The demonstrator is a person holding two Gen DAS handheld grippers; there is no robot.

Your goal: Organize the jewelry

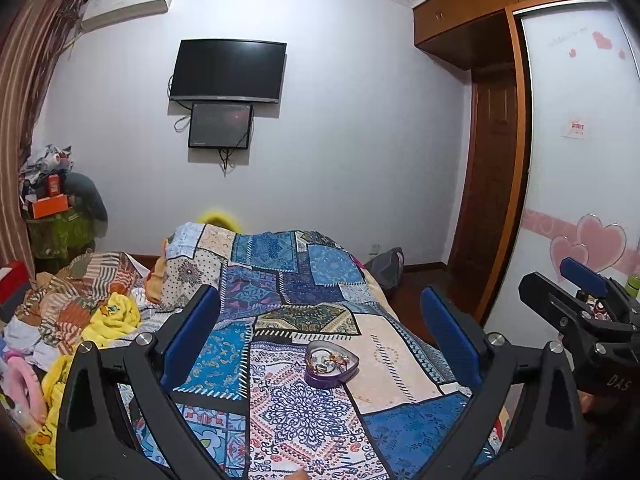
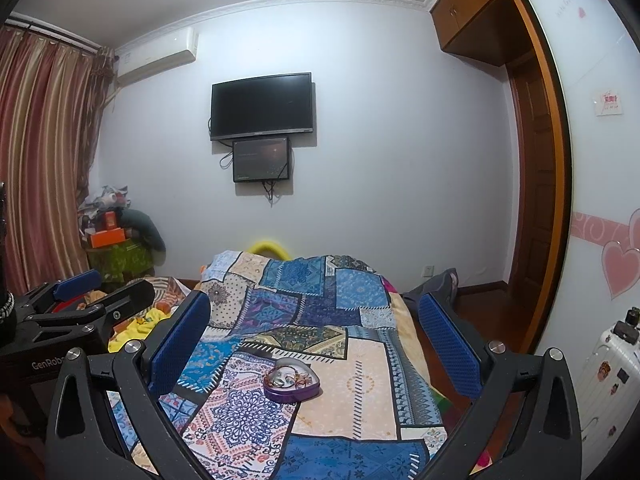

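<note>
A purple heart-shaped tin (image 1: 331, 369) holding several pieces of jewelry stands open on the patchwork bedspread (image 1: 304, 280). It also shows in the right wrist view (image 2: 291, 385). My left gripper (image 1: 320, 320) is open and empty, held above the bed with the tin ahead between its blue pads. My right gripper (image 2: 316, 328) is open and empty too, with the tin ahead of it. Each gripper shows at the edge of the other's view: the right one (image 1: 576, 292) and the left one (image 2: 100, 288).
A pile of clothes and yellow fabric (image 1: 80, 320) lies left of the bedspread. A wardrobe (image 1: 580, 160) and a wooden door (image 1: 488, 200) stand to the right. A TV (image 1: 228, 70) hangs on the far wall. A white suitcase (image 2: 608, 380) stands at the right.
</note>
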